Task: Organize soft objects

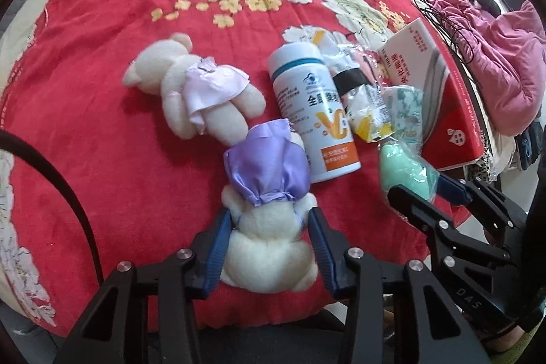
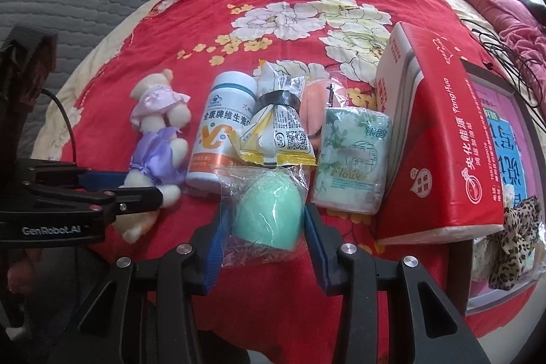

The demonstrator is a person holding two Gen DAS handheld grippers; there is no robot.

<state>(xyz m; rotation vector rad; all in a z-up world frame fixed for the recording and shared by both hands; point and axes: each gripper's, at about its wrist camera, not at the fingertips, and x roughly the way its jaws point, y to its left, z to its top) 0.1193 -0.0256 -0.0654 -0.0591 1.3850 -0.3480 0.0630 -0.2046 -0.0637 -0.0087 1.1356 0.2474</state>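
Observation:
A cream plush bear in a purple satin dress (image 1: 269, 227) lies on the red floral blanket (image 1: 119, 111). My left gripper (image 1: 269, 217) has its jaws around the bear's head, pads touching both sides. A second bear in a pink dress (image 1: 194, 84) lies beyond it. My right gripper (image 2: 264, 210) is open around a mint green sponge in clear wrap (image 2: 269, 214). The sponge (image 1: 406, 166), the purple bear (image 2: 153, 166) and the pink bear (image 2: 157, 101) show in the other views too.
A white vitamin bottle (image 2: 221, 128), a yellow snack packet (image 2: 276, 132), a tissue pack (image 2: 355, 159) and a red tissue box (image 2: 440, 132) lie in a row. A leopard scrunchie (image 2: 515, 237) sits at right. Pink bedding (image 1: 477, 33) and black cables lie beyond.

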